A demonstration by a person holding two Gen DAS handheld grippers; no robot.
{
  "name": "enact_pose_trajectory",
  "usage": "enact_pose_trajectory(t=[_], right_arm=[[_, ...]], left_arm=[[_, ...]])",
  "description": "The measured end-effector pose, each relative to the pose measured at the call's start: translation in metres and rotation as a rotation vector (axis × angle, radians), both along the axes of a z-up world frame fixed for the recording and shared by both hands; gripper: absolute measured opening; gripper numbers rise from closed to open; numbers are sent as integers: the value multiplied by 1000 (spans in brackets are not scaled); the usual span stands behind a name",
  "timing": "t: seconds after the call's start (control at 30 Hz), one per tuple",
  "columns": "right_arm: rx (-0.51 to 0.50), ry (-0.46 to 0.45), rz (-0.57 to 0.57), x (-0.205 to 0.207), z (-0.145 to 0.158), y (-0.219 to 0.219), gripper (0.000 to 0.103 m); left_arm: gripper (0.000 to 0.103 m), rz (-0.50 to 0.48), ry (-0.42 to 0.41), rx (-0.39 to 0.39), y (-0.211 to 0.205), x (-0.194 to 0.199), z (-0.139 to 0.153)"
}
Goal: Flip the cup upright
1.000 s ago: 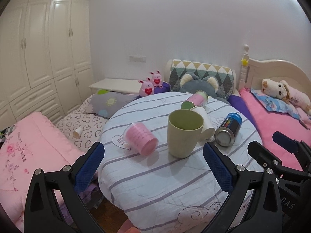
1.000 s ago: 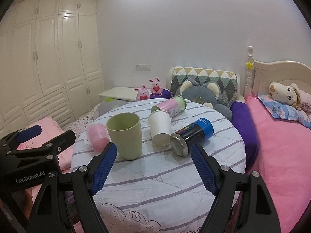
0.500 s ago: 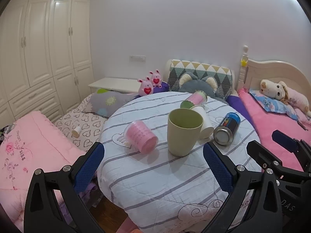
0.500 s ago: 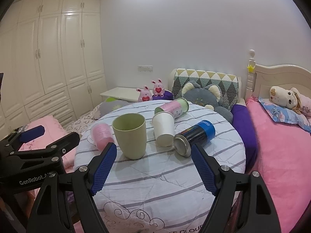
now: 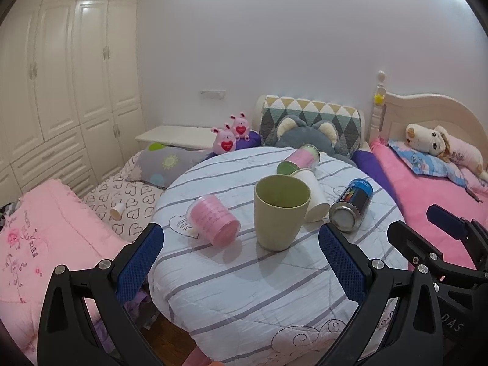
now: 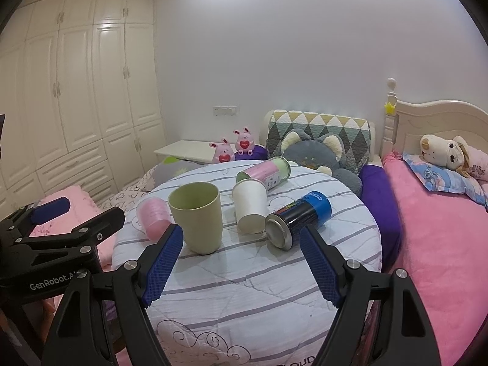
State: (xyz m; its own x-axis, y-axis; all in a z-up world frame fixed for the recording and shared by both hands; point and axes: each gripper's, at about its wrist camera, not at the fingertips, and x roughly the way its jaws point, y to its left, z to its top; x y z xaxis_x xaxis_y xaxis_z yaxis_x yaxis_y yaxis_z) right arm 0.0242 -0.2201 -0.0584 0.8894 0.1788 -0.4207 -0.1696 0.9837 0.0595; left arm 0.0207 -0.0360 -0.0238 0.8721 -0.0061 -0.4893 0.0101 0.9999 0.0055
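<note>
Green cup (image 5: 281, 212) stands upright on striped round table (image 5: 244, 299) among beds; both jaws apart.

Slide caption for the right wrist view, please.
Open right tool faces a round table: green cup upright, white cup inverted, blue can lying sideways.

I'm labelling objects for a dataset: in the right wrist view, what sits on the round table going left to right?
Pink cup lying on its side → green cup upright → white paper cup → dark spray can with blue cap lying down.
</note>
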Motion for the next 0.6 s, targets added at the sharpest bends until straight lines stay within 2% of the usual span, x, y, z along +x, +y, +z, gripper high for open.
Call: enact_pose_trajectory(t=[0.6], right_arm=[[42,2,-25,4,-4,-27,80]], left_arm=[[103,-17,6,44,-26,8,-3]])
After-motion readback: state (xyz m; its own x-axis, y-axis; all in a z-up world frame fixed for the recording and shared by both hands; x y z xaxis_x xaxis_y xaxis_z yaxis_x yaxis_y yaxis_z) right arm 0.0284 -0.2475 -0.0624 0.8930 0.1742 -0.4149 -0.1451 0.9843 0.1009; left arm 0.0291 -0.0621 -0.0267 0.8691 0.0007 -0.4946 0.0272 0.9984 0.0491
